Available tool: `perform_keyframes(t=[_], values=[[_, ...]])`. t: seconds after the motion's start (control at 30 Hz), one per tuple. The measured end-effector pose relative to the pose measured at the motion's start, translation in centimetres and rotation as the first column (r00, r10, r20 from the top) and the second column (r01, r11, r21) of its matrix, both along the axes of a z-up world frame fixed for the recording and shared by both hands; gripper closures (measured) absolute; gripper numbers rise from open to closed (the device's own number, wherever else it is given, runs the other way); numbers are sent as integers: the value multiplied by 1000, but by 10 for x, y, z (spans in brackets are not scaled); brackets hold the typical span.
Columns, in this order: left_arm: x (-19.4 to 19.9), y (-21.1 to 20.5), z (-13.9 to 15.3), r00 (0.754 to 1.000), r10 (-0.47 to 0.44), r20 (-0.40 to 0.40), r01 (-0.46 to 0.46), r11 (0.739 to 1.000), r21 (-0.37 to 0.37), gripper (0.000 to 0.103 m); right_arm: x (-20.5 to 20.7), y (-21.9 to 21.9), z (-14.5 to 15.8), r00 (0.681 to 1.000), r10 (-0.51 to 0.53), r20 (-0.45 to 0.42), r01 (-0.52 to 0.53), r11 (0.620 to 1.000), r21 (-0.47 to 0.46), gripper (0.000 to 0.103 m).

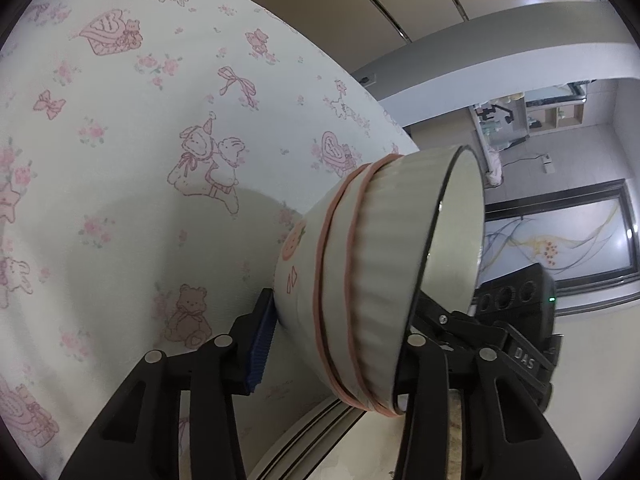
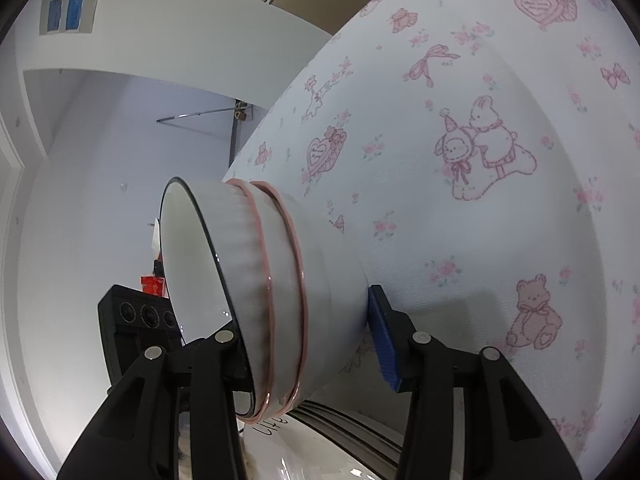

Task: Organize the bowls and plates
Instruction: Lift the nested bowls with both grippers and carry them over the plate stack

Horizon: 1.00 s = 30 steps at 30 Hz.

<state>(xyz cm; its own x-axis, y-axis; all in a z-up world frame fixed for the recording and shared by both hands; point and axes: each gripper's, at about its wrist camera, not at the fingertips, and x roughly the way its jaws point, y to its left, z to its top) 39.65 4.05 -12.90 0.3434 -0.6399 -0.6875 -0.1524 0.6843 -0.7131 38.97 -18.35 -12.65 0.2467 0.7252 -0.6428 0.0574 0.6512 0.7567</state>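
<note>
A stack of nested bowls (image 1: 372, 280) fills the left wrist view: a ribbed white bowl with a dark rim on top, pink-rimmed bowls under it, the lowest with a strawberry print. My left gripper (image 1: 340, 336) is shut on the stack, one blue pad (image 1: 262, 344) against the bottom bowl's base and the other finger over the top rim. In the right wrist view the same stack (image 2: 260, 292) is held from the opposite side. My right gripper (image 2: 308, 340) is shut on it, its blue pad (image 2: 384, 340) against the base. The stack is tilted on its side above the tablecloth.
A white tablecloth (image 1: 120, 160) with pink bears and bows covers the table, also in the right wrist view (image 2: 480, 200). A white plate with lettering (image 2: 320, 444) lies below the stack. A black device (image 1: 516, 292) sits beyond the table edge.
</note>
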Motion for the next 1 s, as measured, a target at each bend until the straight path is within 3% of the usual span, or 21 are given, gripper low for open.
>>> perform_keyframes(t=[0.43, 0.8, 1.0], values=[[-23, 1, 60, 991, 7, 137, -13, 999, 43, 58, -17, 2, 49, 994, -7, 109, 4, 1000, 22, 59], [-44, 3, 100, 981, 4, 196, -15, 998, 54, 58, -30, 3, 83, 984, -11, 176, 5, 999, 35, 59], [-59, 2, 123, 979, -4, 202, -5, 999, 45, 58, -47, 3, 105, 982, -24, 187, 25, 1000, -3, 59]])
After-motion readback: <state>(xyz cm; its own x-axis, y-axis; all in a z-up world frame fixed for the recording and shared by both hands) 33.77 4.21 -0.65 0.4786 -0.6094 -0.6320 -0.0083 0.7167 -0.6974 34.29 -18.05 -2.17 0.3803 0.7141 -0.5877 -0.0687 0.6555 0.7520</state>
